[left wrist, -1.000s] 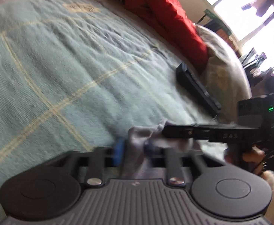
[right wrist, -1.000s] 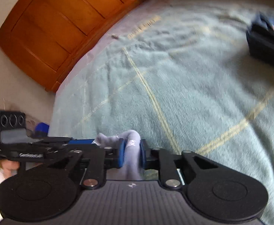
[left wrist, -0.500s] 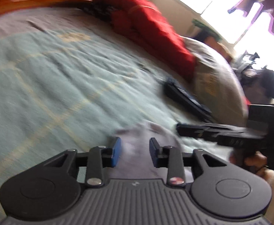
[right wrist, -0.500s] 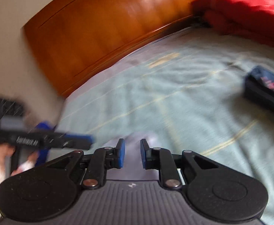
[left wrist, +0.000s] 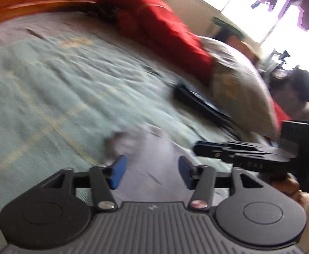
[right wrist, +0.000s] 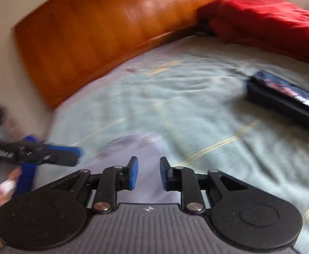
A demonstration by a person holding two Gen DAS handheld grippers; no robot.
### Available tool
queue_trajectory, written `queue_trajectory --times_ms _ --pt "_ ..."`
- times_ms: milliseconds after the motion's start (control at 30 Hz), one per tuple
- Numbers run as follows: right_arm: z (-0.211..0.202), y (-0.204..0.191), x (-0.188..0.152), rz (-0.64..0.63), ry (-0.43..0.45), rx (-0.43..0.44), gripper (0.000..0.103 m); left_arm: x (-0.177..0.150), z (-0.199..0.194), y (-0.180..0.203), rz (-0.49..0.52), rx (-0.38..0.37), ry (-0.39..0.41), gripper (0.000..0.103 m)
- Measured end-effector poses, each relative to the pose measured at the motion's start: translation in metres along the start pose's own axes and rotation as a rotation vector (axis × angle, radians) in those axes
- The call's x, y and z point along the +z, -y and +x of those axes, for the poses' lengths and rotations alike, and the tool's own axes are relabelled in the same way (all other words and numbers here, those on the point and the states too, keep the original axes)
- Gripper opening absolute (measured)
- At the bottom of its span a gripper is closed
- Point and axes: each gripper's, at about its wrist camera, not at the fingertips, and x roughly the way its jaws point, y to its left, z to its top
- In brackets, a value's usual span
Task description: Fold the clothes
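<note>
Pale garment (left wrist: 152, 160) lies released — only right view shows headboard (right wrist: 103, 42) clearly.

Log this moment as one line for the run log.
left gripper: open | right gripper: open | garment: pale, lying on bed, ungripped

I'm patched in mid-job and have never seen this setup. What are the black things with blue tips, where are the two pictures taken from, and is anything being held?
They are hand-held tongs, one in each of a person's hands, each with a camera looking along its fingers. One picture looks out over the left tongs, the other over the right tongs. Both stand open and hold nothing. Beneath them a pale garment lies on a green blanket on a bed. A flat dark case and red bedding lie farther off, near a wooden headboard. The picture is blurred.
</note>
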Motion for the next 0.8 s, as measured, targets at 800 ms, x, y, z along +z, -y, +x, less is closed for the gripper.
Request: queue_trajectory --times_ms 800 --pt "-0.044 -0.078 -0.088 -0.254 -0.142 -0.128 0.063 -0.061 -0.037 0.011 0.06 0.155 -0.127 0.073"
